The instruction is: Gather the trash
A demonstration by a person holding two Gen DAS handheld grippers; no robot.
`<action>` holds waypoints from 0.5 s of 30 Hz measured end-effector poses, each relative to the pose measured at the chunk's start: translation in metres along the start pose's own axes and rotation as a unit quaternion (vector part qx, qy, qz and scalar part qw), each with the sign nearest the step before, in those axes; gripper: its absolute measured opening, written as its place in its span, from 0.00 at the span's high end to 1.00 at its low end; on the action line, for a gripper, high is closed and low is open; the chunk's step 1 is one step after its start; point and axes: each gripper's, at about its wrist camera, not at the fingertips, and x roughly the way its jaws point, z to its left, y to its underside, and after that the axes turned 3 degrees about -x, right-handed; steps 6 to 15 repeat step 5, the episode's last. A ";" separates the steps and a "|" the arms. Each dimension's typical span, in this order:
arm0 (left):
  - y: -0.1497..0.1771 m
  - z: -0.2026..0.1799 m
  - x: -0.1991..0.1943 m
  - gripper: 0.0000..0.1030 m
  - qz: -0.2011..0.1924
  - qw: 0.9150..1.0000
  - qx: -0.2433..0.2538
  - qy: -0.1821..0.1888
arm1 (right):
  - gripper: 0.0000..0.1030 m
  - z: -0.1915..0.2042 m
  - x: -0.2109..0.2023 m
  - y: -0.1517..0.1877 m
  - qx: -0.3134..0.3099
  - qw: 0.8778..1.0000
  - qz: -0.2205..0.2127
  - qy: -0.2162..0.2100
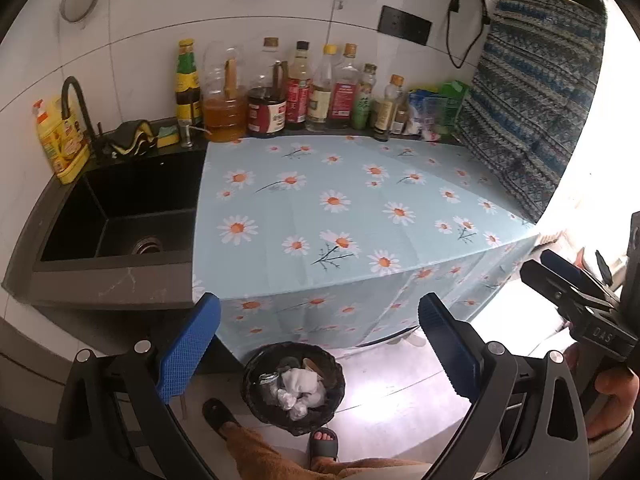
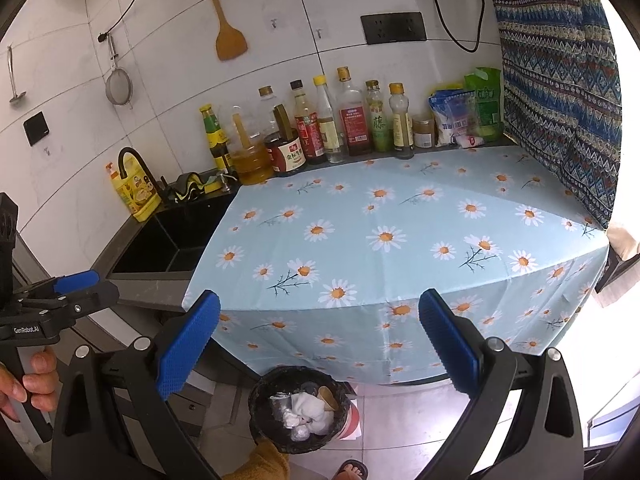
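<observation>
Pale-blue daisy-print tablecloth (image 2: pixel 400 216); black bin (image 2: pixel 298 410), seemingly white trash (image 2: pixel 310 412).

Both claws held out side by side, empty: left claw (image 1: pixel 319 344) with its blue fingers spread wide, right claw (image 2: pixel 319 342) spread just the same. Bare fingers (image 2: pixel 38 380) wrap the left handle.
</observation>
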 end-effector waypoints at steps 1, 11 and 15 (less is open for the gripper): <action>0.000 0.000 0.000 0.07 0.001 1.000 -0.001 0.001 | 0.04 0.000 0.000 0.000 -0.001 1.000 0.000 -0.002; -0.001 0.000 0.003 0.07 0.007 1.000 -0.001 0.005 | 0.04 0.000 0.002 -0.001 0.001 1.000 0.001 -0.005; -0.001 0.000 0.003 0.07 0.007 1.000 -0.001 0.005 | 0.04 0.000 0.002 -0.001 0.001 1.000 0.001 -0.005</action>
